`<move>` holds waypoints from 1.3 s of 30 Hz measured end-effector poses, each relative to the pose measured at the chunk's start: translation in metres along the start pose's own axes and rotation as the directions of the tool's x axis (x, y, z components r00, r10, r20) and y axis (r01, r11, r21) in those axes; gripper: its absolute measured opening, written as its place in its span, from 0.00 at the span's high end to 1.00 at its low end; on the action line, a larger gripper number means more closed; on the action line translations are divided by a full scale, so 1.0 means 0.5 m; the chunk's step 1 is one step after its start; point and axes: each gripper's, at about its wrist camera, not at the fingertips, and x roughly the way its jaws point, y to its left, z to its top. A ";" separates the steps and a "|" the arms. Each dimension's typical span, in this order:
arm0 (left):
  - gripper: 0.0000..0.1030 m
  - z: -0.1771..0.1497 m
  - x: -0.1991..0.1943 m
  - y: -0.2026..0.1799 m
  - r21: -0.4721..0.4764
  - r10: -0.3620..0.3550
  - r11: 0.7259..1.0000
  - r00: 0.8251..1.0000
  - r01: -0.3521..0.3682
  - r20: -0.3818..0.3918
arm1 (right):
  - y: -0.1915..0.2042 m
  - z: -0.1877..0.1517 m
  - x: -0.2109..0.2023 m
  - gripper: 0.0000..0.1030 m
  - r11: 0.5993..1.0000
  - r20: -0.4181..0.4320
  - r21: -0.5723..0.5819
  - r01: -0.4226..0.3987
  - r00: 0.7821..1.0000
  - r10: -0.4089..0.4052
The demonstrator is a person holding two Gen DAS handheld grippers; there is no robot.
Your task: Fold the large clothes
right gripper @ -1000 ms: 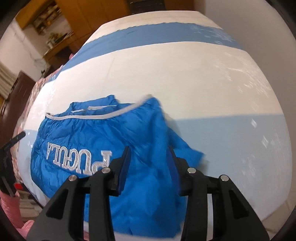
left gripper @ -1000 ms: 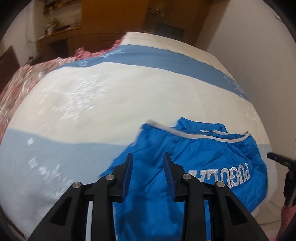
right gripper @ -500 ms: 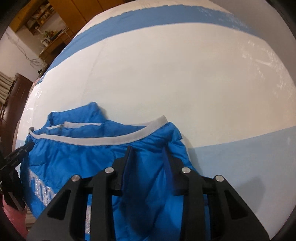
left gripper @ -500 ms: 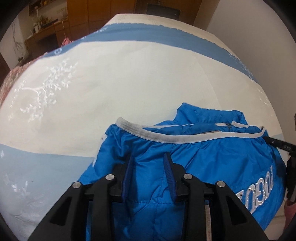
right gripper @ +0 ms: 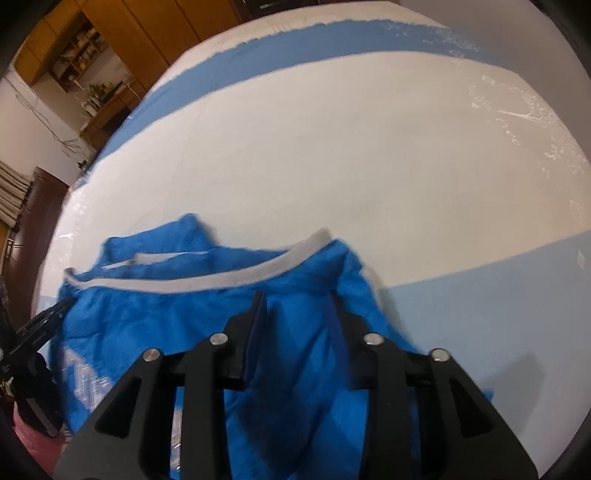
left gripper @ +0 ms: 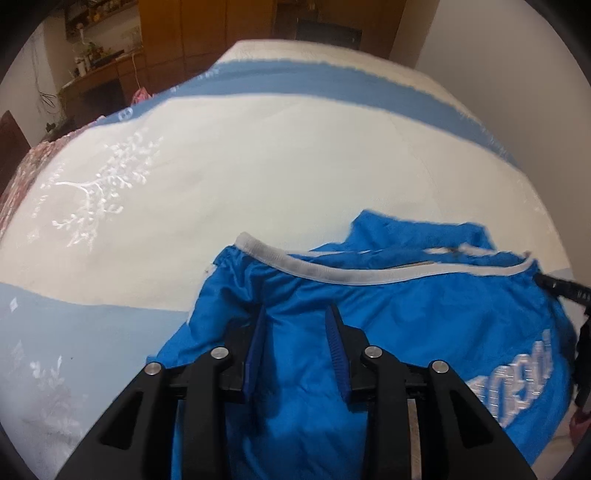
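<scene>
A bright blue padded jacket with a grey-white hem band and white lettering lies at the near edge of the bed; it also shows in the right wrist view. My left gripper hovers open over the jacket's left part, fabric showing between its jaws. My right gripper hovers open over the jacket's right part, just behind the hem band. The right gripper's tip shows at the right edge of the left wrist view.
The bed has a white cover with blue stripes and white branch embroidery. A wooden wardrobe and a desk stand beyond it. A white wall runs along the bed's right side. Pink patterned cloth lies at the left.
Both grippers have moved forward over the jacket toward its hem band. The jacket's top layer now lies spread flatter, and the lettering has slid toward the frame edges.
</scene>
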 end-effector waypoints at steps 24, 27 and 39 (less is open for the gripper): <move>0.66 -0.209 -0.095 -0.089 0.081 -0.013 0.997 0.999 0.016 -0.044 | 0.135 -0.251 -0.071 0.68 0.989 -0.095 -0.142 0.047 0.994 -0.061; 0.63 -0.195 -0.129 -0.052 0.043 -0.005 0.999 0.999 0.007 -0.039 | 0.112 -0.236 -0.117 0.68 0.996 -0.077 -0.092 0.006 0.997 -0.013; 0.39 -0.197 -0.172 0.167 -0.199 -0.036 0.980 0.997 0.021 -0.074 | 0.019 -0.206 -0.171 0.68 0.973 -0.058 -0.085 0.216 0.974 -0.221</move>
